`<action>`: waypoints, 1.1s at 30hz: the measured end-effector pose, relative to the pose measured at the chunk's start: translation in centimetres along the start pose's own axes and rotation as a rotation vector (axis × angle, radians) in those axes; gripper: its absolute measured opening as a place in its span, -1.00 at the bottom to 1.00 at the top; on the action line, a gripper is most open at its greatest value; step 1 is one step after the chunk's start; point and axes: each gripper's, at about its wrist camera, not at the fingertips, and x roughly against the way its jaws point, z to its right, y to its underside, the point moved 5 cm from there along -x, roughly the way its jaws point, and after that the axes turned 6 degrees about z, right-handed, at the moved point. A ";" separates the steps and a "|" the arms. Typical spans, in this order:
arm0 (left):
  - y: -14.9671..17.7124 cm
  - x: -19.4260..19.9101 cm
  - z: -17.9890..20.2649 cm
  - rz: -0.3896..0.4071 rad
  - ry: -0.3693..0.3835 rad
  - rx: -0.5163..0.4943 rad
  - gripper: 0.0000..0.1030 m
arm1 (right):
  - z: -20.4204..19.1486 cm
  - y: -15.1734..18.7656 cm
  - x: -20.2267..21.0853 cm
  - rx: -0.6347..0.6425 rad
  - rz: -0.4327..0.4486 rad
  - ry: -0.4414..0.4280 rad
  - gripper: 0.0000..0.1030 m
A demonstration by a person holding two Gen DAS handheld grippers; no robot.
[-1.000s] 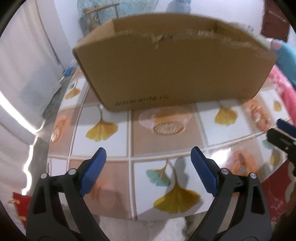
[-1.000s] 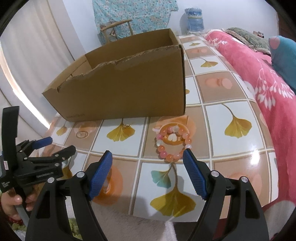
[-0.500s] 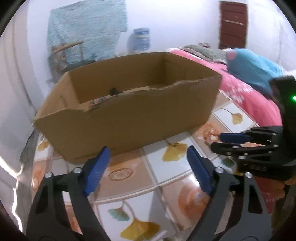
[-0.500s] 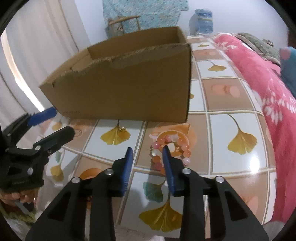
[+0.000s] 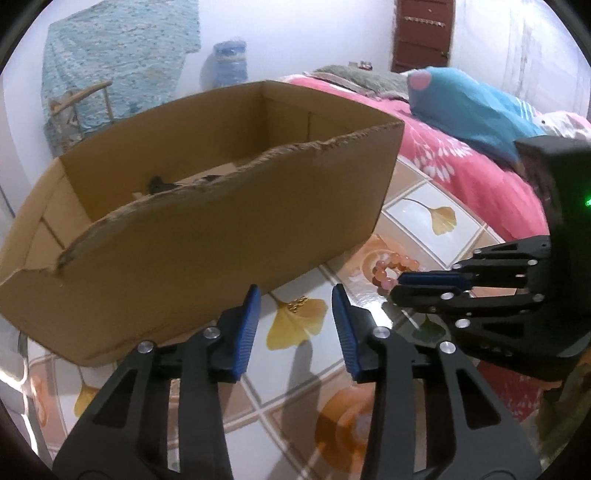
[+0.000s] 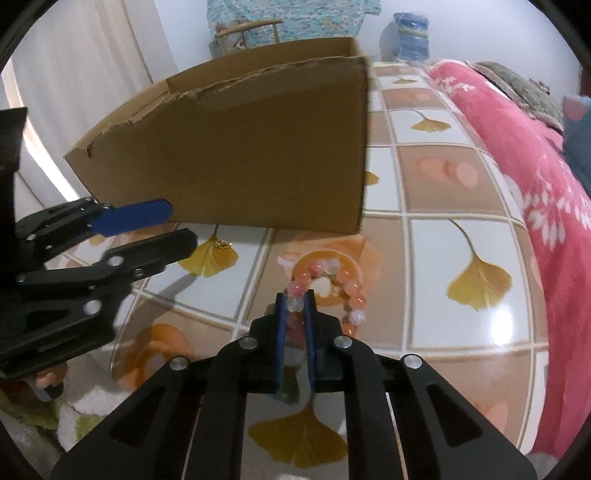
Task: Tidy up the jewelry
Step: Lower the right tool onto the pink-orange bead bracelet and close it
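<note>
A pink and orange bead bracelet [image 6: 347,275] lies on the tiled table in front of the cardboard box [image 6: 240,155]. My right gripper [image 6: 295,301] is closing, and its blue pads press on the beads at the bracelet's near left side. In the left wrist view the bracelet [image 5: 391,267] shows just past the right gripper [image 5: 397,284]. My left gripper [image 5: 295,295] is also closing, with nothing between its fingers. It hovers above a small gold piece [image 5: 297,304] on a yellow leaf tile. The right wrist view shows the left gripper [image 6: 177,226] beside that gold piece [image 6: 221,244].
The box [image 5: 221,236] is open on top, with a torn near rim and a dark item inside. A pink bedcover [image 6: 535,177] borders the table [image 6: 461,332] on the right. A blue water bottle [image 5: 229,61] and a wooden chair [image 6: 247,27] stand behind.
My right gripper shut onto the bracelet's beads. My left gripper swung right toward the right gripper, its view rose above the box rim, and its jaws narrowed.
</note>
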 end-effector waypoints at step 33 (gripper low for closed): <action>0.6 -1.5 -0.3 -0.103 -0.011 -0.003 -1.00 | 2.3 0.5 0.9 -0.126 0.060 -0.072 -0.81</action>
